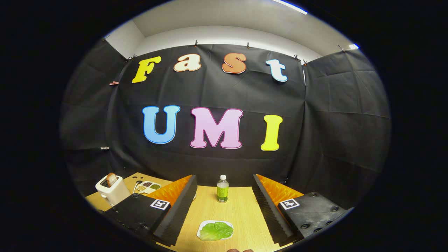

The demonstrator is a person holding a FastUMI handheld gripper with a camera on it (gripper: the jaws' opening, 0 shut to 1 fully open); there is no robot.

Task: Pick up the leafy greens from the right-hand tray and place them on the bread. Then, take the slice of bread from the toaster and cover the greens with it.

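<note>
Approach stage: gripper spread wide, holding nothing, above the leafy greens.

Fingers stand well apart with the greens lying between them, low down, on a small white tray set on the wooden table. The first step, picking the greens, is judged not yet begun; the next move calls for lowering the fingers around the leaf and closing gently, since it looks thin and flat. Beyond the fingers stands a small bottle with a green label. Farther left are a divided condiment dish and a white toaster with a bread slice standing in its slot. Black cloth walls enclose the booth.
</note>
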